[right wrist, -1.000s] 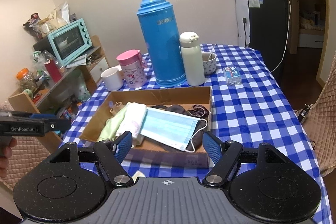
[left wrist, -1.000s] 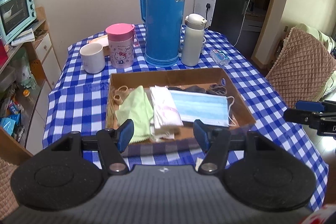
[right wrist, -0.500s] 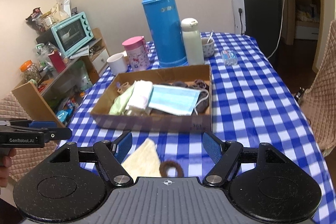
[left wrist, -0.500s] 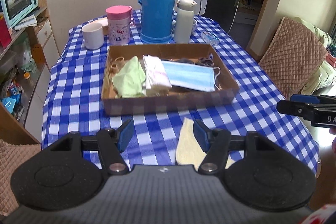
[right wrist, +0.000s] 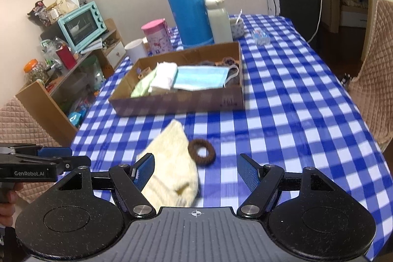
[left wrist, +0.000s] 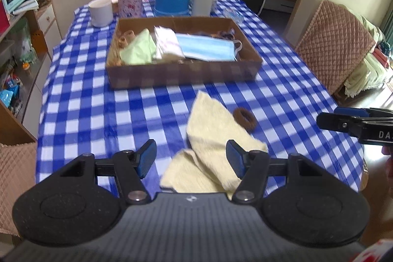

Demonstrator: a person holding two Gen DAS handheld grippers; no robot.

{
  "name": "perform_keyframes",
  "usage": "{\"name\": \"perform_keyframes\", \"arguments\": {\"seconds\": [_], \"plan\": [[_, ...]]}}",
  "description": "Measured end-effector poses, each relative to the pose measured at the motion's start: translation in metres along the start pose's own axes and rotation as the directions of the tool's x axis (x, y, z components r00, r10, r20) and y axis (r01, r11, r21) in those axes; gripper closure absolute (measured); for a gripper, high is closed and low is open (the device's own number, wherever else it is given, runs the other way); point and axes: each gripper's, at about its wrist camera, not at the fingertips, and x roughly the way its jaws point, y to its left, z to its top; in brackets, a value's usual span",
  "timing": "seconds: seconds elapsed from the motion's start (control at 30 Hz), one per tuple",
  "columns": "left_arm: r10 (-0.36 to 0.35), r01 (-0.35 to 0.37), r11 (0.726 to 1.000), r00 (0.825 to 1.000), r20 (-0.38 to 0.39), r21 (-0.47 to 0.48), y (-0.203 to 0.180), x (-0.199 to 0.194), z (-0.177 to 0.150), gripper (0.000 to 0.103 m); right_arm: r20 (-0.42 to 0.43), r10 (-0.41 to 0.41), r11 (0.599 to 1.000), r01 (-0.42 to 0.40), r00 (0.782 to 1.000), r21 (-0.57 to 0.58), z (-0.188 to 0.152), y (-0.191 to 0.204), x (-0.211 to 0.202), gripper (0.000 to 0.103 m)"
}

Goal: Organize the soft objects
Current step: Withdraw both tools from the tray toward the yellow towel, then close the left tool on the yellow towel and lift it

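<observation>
Both grippers — left gripper [left wrist: 191,158] and right gripper [right wrist: 196,172] — have fingers spread, holding nothing. Cream cloth [left wrist: 211,136] lies crumpled on the checked tabletop [left wrist: 81,109], brown hair tie [right wrist: 202,152] just beside it — cardboard tray [left wrist: 181,74] beyond holds a face mask [left wrist: 206,48].

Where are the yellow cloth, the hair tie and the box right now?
yellow cloth [left wrist: 211,124], left wrist view, middle of its upper fold
hair tie [right wrist: 202,152], right wrist view, left side of the brown ring
box [right wrist: 181,103], right wrist view, near cardboard wall
</observation>
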Motion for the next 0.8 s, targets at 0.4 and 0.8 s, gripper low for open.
{"name": "perform_keyframes", "arguments": {"seconds": [0.4,0.8], "plan": [[-0.036,0.037,0.999,0.99,-0.138,0.005,-0.015,0.035,-0.045,0.043,-0.105,-0.019,0.999,0.022,0.994,0.028,-0.037,-0.011,0.013,0.029],[-0.01,0.009,1.0,0.979,-0.206,-0.006,-0.009,0.075,-0.066,0.053,-0.161,-0.048,0.996,0.061,0.986,0.072,-0.053,-0.029,0.022,0.029]]}}
